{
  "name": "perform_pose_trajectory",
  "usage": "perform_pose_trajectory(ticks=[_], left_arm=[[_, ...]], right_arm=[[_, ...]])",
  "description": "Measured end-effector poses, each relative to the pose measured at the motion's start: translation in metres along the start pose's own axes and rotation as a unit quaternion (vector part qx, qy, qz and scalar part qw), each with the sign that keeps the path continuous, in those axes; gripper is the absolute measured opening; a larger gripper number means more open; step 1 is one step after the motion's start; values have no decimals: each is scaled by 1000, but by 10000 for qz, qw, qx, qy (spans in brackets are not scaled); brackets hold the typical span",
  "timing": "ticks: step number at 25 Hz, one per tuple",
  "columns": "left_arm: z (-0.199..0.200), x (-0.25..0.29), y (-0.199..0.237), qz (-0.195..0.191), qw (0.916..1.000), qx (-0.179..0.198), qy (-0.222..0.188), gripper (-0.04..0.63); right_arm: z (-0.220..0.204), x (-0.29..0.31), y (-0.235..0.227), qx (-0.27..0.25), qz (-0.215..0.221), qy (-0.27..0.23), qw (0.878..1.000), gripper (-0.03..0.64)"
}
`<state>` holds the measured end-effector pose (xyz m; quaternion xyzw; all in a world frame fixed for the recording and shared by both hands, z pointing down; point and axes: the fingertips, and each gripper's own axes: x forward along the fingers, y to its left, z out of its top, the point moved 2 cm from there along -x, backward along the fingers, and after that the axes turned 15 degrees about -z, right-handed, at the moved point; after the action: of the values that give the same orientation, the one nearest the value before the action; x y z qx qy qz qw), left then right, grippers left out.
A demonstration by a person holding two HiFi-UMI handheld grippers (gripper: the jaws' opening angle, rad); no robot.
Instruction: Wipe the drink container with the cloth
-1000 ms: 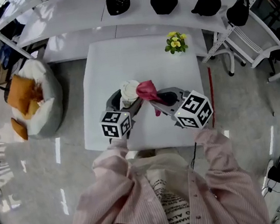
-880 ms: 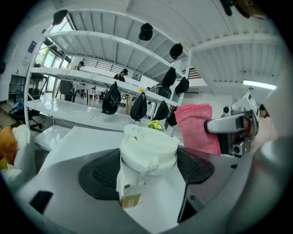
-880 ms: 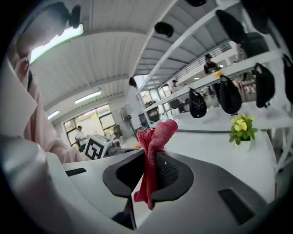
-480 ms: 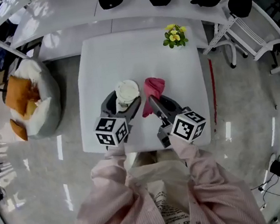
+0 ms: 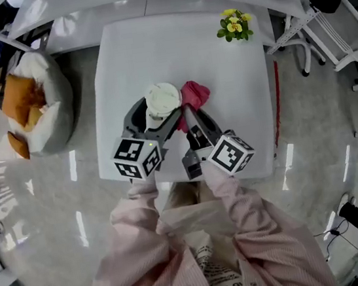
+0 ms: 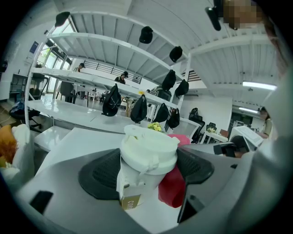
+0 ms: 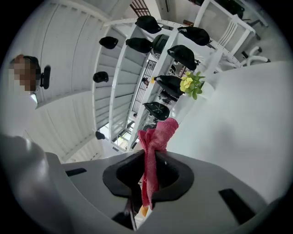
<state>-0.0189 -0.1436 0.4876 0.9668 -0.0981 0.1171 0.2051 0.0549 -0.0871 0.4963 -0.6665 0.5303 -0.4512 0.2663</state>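
**Swung in close, ready to wipe**

Since a second ago the right hand-held gripper point(image 5: 188, 112) has swung from 4 o'clock of the cup point(image 5: 161, 99) in toward the person's middle. The cloth point(image 5: 195, 94) has come off the lid and now sits at the cup's 3 o'clock. Nearest, both pink-sleeved forearms run up from 6 o'clock almost side by side, with the marker cubes close together. The left hand-held gripper point(image 5: 154, 116) is clamped on the cup's body and holds it upright over the tabletop point(image 5: 229, 79). Whether its base rests there I cannot tell. The right one is pinched tight on the cloth, which stands bunched past its tips, touching or just beside the cup's wall. Wiping looks under way, between strokes. The next move likely calls for pressing the bunch to the side and dragging it round while the left holds steady. Farther off, at 1 o'clock, flowers point(image 5: 234, 23) stand clear.
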Motion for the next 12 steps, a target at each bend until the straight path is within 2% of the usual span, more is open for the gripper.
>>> perform_pose_trajectory(ticks=[2,12], left_arm=[[0,0,0,-13,10000,5,-27,377],[0,0,1,-32,9999,7,-107,377]], right_arm=[[-1,1,-1,62,82,4,9999,44],[-6,11,-9,-289,106,20,9995,44]])
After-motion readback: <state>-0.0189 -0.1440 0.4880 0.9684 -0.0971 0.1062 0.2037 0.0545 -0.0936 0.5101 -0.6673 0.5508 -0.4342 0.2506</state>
